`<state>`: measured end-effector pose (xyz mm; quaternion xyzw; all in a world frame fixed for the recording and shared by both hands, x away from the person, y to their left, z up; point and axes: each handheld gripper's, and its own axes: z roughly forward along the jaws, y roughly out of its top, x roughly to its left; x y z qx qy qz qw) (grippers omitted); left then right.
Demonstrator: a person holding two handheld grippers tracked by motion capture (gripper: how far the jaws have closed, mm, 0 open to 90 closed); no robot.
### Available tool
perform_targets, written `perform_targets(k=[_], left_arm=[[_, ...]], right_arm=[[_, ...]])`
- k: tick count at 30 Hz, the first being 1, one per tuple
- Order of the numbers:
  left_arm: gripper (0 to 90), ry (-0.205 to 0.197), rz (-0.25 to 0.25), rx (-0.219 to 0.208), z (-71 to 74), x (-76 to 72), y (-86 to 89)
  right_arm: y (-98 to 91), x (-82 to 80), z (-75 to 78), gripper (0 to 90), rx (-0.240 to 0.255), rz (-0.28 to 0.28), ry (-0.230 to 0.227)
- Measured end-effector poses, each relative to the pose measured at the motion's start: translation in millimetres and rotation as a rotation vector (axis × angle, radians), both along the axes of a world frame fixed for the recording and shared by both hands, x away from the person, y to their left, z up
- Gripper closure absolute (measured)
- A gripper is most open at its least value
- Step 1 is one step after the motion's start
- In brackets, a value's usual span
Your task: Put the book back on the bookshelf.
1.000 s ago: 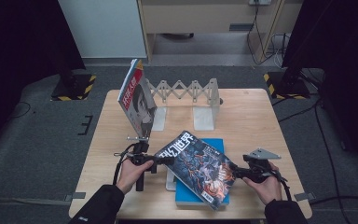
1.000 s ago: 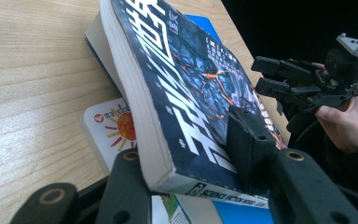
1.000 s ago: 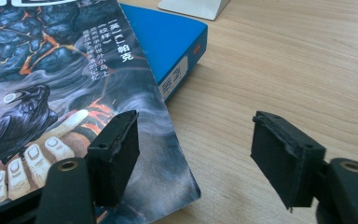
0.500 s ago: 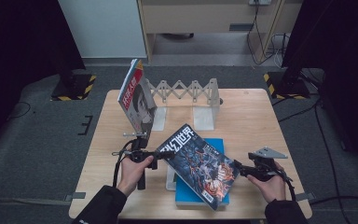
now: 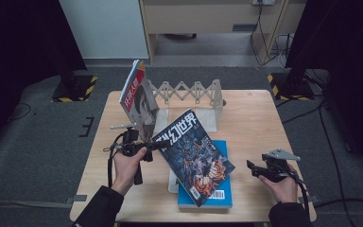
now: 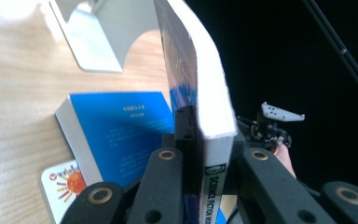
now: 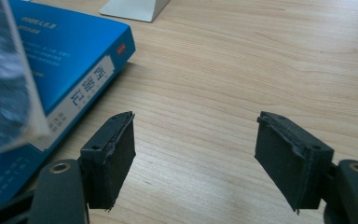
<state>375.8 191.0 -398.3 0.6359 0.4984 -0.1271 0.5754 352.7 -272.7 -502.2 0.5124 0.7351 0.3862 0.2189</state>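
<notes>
High view is showing my left gripper point(image 5: 158, 145) clenching the magazine point(image 5: 194, 153) by its spine above the blue book point(image 5: 217, 198) – with my right gripper point(image 5: 254, 168) gaping empty, it is risking sagging and slipping out.
</notes>
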Motion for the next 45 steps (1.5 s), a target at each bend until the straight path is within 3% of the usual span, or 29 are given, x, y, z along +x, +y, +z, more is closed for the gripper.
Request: perform_targets(k=[9, 16, 20, 25, 33, 38, 45], left_arm=[[81.7, -0.108, 0.053, 0.018, 36.8, -1.0, 10.6], [81.8, -0.229, 0.098, 0.120, 72.9, 0.0, 7.2], [81.8, -0.275, 0.151, 0.160, 91.1, -3.4, 11.6], [81.8, -0.304, 0.220, 0.197, 104.0, -3.2, 23.5], [81.8, -0.340, 0.338, 0.317, 112.6, 4.9, 37.4], [81.8, -0.359, 0.395, 0.380, 117.8, 16.0, 37.2], [81.8, -0.378, 0.486, 0.430, 122.7, 36.6, 31.7]], right_arm=[[-3.5, 1.0, -1.5, 28.7, -0.017, -0.006, 0.008], [-7.5, 1.2, -1.8, 28.9, -0.027, -0.013, 0.008], [-9.5, 1.6, -2.4, 28.9, -0.029, -0.021, 0.005], [-10.6, 1.5, -2.5, 28.9, -0.030, -0.025, 0.008], [-10.7, 2.2, -3.8, 29.1, -0.037, -0.022, 0.009], [-11.4, 2.7, -4.8, 29.2, -0.042, -0.020, 0.015], [-11.2, 3.1, -5.2, 29.4, -0.041, -0.014, 0.018]])
